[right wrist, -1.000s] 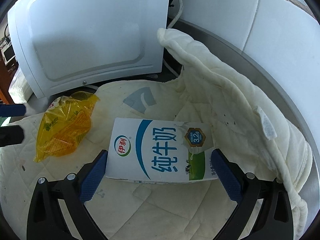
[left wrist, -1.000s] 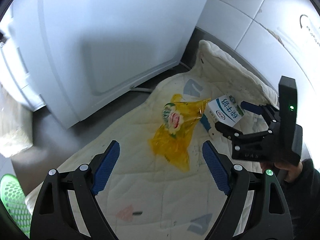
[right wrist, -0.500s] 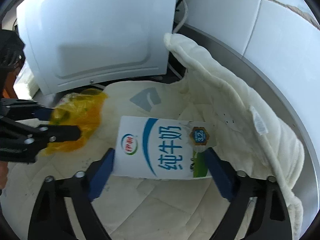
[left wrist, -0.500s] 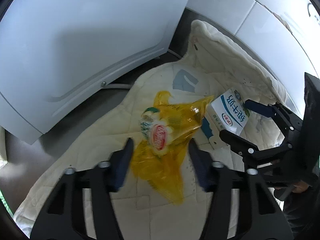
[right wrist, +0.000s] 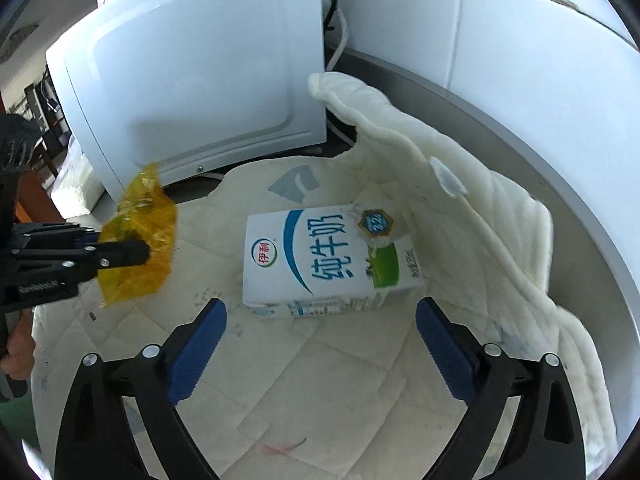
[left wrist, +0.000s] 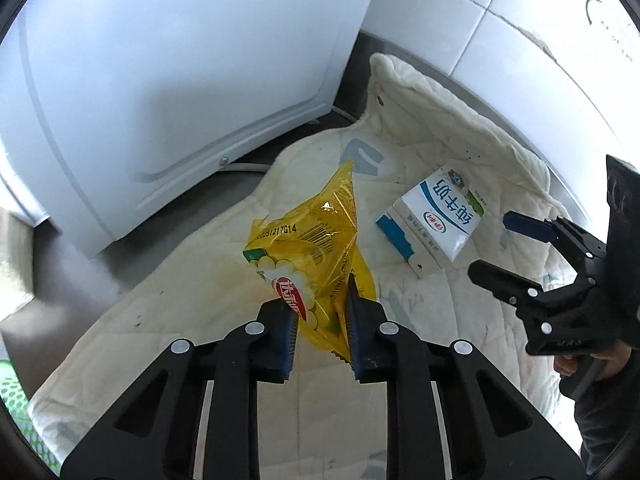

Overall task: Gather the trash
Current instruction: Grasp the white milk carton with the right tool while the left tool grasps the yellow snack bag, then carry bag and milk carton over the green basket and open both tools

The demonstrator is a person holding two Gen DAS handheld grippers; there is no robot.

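A yellow snack bag (left wrist: 312, 240) stands on end between the blue pads of my left gripper (left wrist: 322, 308). Its jaws are closing and pinch the bag's lower part. From the right wrist view the same bag (right wrist: 140, 240) hangs in my left gripper (right wrist: 136, 250) at the left edge. A white and blue milk carton (right wrist: 320, 260) lies flat on the cream quilted blanket (right wrist: 320, 392). My right gripper (right wrist: 320, 314) stands wide just short of the carton. Its jaws are opening, with nothing pressed between them. In the left wrist view the carton (left wrist: 440, 216) lies ahead of my right gripper (left wrist: 492, 244).
A white appliance (left wrist: 160, 80) stands behind the blanket, with cables (right wrist: 336, 20) at its corner. White wall tiles (left wrist: 520, 40) rise behind the blanket's bunched far edge (right wrist: 460, 200). A green mesh basket (left wrist: 8, 396) shows at the lower left. A person's hand (left wrist: 572, 364) holds the right gripper.
My left gripper moved in over the yellow bag and closed on it, tipping it upright. My right gripper drew back a little from the carton, narrowed, then widened again.
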